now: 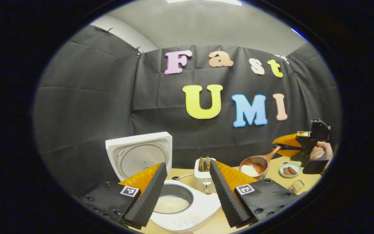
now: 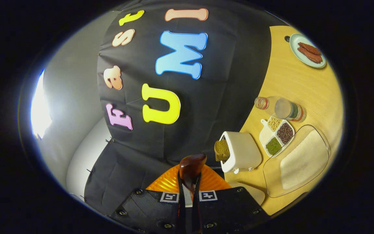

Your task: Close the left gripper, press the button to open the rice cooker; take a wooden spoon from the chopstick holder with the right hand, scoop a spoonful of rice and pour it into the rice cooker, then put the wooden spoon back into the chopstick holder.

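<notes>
The white rice cooker [image 1: 190, 214] stands with its lid [image 1: 138, 154] raised, and its inner pot [image 1: 172, 203] shows a pale filling. My left gripper [image 1: 187, 195] hangs open just above the cooker, one finger on each side of the pot. To the right, a wooden spoon [image 1: 255, 165] carries a heap of white rice in its bowl, level above the table. My right gripper [image 1: 280, 148] is shut on the spoon's handle, with a hand [image 1: 320, 151] behind it. In the right gripper view the dark spoon [image 2: 192, 165] sticks out from between the fingers of my right gripper [image 2: 188, 191].
A white toaster [image 1: 203, 177] with bread stands behind the cooker. On the wooden table [image 2: 291, 84] are a clear tray of rice [image 2: 300, 161], a divided dish of beans [image 2: 276, 135], a bottle [image 2: 281, 109] on its side, a plate of brown food [image 2: 307, 50] and a small glass [image 1: 296, 186].
</notes>
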{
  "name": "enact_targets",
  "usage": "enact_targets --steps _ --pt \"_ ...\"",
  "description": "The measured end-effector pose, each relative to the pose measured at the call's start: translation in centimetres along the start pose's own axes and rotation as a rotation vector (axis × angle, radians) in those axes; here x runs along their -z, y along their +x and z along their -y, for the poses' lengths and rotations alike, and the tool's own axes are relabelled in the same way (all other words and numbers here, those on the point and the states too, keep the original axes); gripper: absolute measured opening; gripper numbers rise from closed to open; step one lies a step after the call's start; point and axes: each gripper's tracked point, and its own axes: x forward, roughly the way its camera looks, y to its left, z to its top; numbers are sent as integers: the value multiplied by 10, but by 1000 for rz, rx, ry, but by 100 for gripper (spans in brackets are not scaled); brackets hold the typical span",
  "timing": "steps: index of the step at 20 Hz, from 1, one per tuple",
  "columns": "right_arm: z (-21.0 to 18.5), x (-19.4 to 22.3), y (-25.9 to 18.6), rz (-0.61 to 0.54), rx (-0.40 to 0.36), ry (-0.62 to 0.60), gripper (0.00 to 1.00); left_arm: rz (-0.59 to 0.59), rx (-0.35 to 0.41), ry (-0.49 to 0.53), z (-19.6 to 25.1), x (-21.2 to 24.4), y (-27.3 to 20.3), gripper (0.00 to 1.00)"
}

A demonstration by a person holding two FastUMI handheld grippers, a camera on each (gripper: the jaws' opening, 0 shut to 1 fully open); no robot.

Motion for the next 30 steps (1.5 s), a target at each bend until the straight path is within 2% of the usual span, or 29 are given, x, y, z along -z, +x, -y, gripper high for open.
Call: enact_targets --steps 7,12,15,23,26,30 --pt "-15 52 43 -119 12 -78 8 -7 -25 -7 -37 16 -12 93" --pt "-35 91 86 -198 -20 -179 8 -20 -64 -17 -65 27 -19 93" --pt "-41 118 112 -239 -10 -248 8 -35 -71 -14 -76 32 -20 93" --pt "-32 197 166 -308 11 -680 8 -78 -84 -38 -77 67 -27 93" --pt "-28 228 182 -335 1 -894 8 -81 -81 -44 -76 70 -32 93" --pt "-46 265 187 -370 -117 -1190 8 -94 -81 -44 -82 81 -39 93"
